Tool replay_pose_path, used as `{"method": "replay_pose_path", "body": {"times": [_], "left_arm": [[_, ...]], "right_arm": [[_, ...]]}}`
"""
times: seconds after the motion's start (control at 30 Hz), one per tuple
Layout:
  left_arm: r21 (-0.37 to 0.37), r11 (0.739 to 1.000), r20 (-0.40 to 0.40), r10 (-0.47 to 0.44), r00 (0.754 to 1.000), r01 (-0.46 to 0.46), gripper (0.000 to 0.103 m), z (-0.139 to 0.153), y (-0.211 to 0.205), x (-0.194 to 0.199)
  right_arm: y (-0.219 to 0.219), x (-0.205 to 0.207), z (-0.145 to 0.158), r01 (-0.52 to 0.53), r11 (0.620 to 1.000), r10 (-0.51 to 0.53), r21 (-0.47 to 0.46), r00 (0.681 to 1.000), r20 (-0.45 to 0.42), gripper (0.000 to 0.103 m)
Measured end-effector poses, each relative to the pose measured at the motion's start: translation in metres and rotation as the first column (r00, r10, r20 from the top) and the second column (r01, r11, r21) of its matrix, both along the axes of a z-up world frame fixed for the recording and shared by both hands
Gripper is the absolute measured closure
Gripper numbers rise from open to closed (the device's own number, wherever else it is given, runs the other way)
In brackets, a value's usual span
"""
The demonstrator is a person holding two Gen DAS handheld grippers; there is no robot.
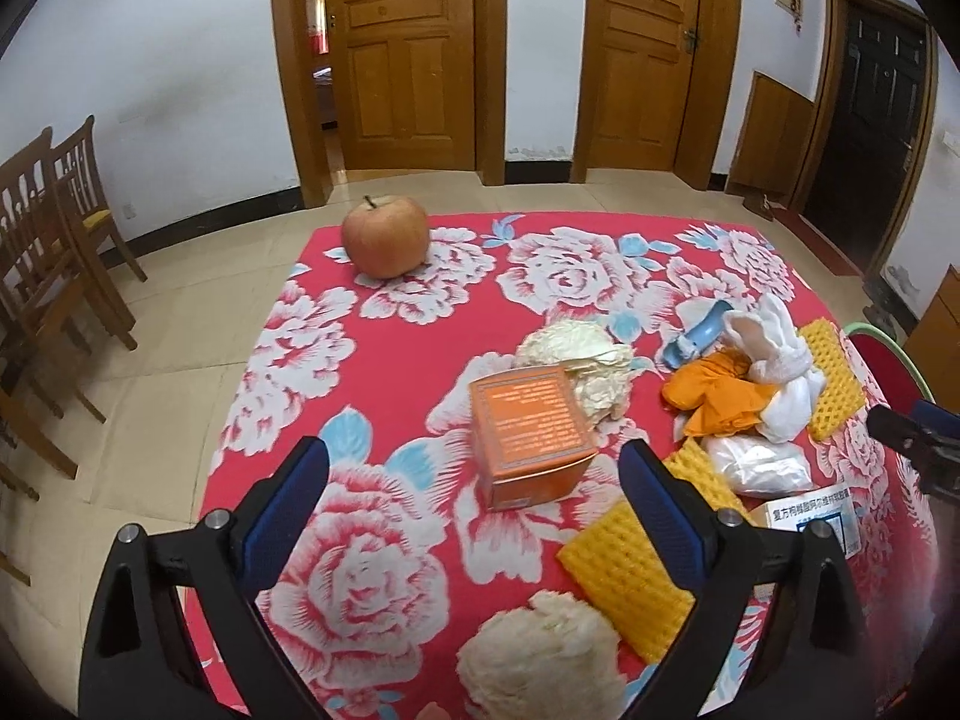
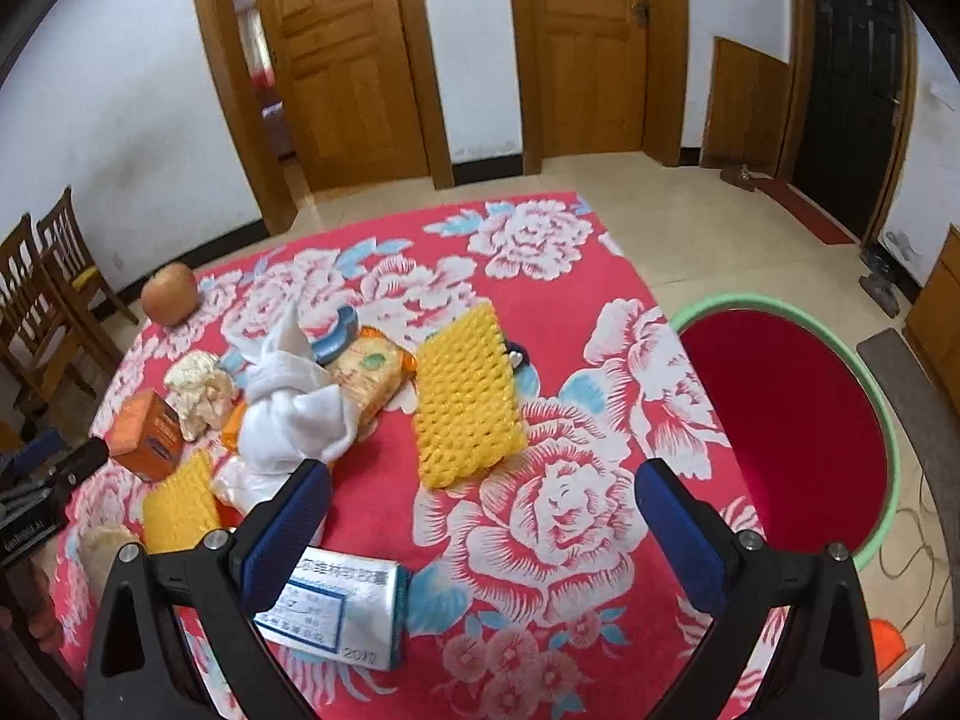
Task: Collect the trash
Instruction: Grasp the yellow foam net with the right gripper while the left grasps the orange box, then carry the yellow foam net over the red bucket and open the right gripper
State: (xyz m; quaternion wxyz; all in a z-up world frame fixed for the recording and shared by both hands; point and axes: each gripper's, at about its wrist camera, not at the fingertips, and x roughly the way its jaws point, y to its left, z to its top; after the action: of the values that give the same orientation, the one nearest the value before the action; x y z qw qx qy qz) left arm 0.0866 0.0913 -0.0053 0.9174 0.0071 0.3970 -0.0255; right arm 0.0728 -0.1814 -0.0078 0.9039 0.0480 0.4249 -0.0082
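Observation:
Trash lies on a table with a red flowered cloth [image 1: 390,372]. My left gripper [image 1: 474,480] is open and empty, just short of an orange box [image 1: 528,432]. Crumpled cream paper [image 1: 582,372] lies behind the box and another wad [image 1: 540,654] in front. My right gripper [image 2: 480,504] is open and empty above the cloth, behind a yellow foam sheet [image 2: 468,396]. A white medicine box [image 2: 342,612] lies by its left finger. White cloth [image 2: 294,408], an orange rag [image 1: 714,396] and a plastic bag [image 1: 756,462] are piled together. A red bin with a green rim [image 2: 792,420] stands at the right.
An apple [image 1: 387,234] sits at the table's far left corner. Wooden chairs [image 1: 54,252] stand on the left. Two more yellow foam sheets [image 1: 630,570] lie near the left gripper. A blue object [image 1: 699,339] lies behind the rags. Doors line the far wall.

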Motion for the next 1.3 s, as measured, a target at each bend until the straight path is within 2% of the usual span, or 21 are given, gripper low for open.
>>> {"method": "replay_pose_path", "body": {"times": [0.1,0.23,0.3,0.37,0.47,0.57,0.7,0.97,1.3], "left_arm": [[-0.005,1.0,-0.029,-0.012,1.0,0.012,0.017,-0.005,-0.008,0.007],[-0.02,1.0,-0.068,-0.019,0.998,0.018,0.031,-0.014,-0.017,0.015],[-0.035,0.999,-0.086,-0.011,0.996,0.008,0.046,-0.018,-0.019,0.018],[-0.047,0.999,-0.095,-0.007,0.995,0.002,0.054,-0.022,-0.02,0.02],[-0.046,0.999,-0.089,0.007,0.996,-0.011,0.055,-0.023,-0.021,0.02],[-0.06,0.998,-0.08,0.011,0.997,-0.015,0.055,-0.022,-0.022,0.017],[-0.069,0.997,-0.048,0.021,0.999,-0.024,0.055,-0.013,-0.022,0.012],[-0.095,0.995,0.025,0.015,1.0,-0.012,0.055,0.017,-0.026,-0.007],[-0.118,0.991,0.09,-0.05,0.995,0.061,0.055,0.045,-0.055,-0.029]], "right_arm": [[-0.004,0.007,-0.007,-0.01,1.0,0.01,0.002,1.0,-0.022,0.001],[-0.013,0.02,-0.018,-0.031,0.998,0.034,0.057,0.998,-0.058,0.022],[-0.015,0.025,-0.022,-0.049,0.997,0.053,0.067,0.997,-0.064,0.028],[-0.018,0.03,-0.025,-0.066,0.993,0.073,0.098,0.995,-0.065,0.037],[-0.022,0.035,-0.029,-0.084,0.987,0.093,0.135,0.994,-0.062,0.048],[-0.023,0.036,-0.032,-0.098,0.982,0.109,0.162,0.992,-0.062,0.068],[-0.026,0.033,-0.031,-0.104,0.977,0.113,0.186,0.993,-0.037,0.087],[-0.03,0.008,-0.005,-0.129,0.978,0.121,0.165,0.991,0.059,0.09],[-0.054,-0.023,0.014,-0.083,0.982,0.064,0.172,0.992,0.11,0.09]]}}
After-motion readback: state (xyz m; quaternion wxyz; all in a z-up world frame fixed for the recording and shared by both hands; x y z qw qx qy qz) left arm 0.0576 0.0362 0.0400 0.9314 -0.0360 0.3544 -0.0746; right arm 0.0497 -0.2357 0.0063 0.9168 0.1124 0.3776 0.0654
